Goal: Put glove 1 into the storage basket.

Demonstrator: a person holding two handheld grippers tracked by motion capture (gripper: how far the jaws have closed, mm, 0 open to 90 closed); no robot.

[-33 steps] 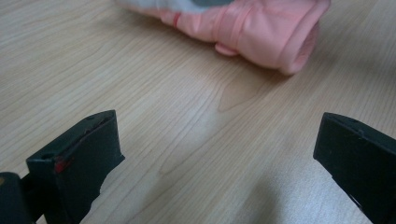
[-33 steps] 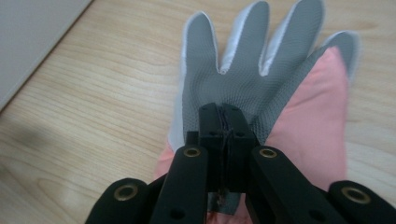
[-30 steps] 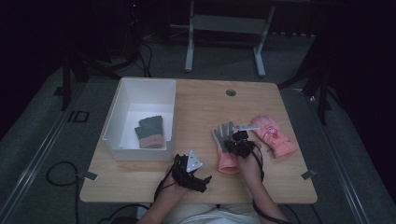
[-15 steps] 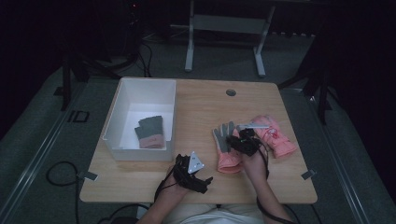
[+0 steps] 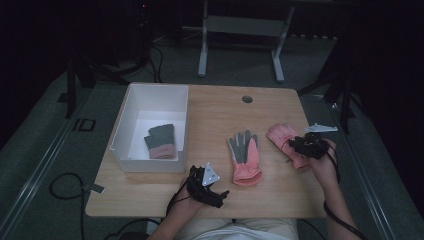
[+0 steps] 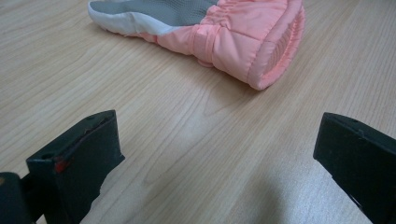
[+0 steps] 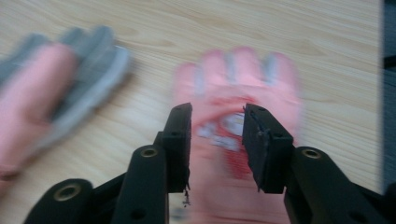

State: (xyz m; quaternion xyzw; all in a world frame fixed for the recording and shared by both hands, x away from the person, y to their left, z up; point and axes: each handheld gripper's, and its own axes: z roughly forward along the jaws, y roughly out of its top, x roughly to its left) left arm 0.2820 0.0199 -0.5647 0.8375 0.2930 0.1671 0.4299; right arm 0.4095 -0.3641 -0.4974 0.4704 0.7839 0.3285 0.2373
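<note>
Two pink gloves lie on the table [image 5: 210, 107]: palm-up glove [image 5: 245, 157] centre, second glove [image 5: 282, 137] right. One grey-pink glove [image 5: 161, 141] sits in the white bin [image 5: 131, 107]. Left gripper [image 5: 212, 192] spread wide, empty. Right gripper [image 7: 215, 140] has just been opening, jaws parted over the second glove, no grip.

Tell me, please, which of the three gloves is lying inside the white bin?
The dark grey glove with the pinkish cuff: it alone lies in the white bin. The two pink gloves lie on the bare table.

Three gloves [image 5: 244, 157], one bin [image 5: 131, 111]

Wooden table [image 5: 215, 115], white bin [image 5: 131, 120], two pink gloves [image 5: 245, 157] lying flat
</note>
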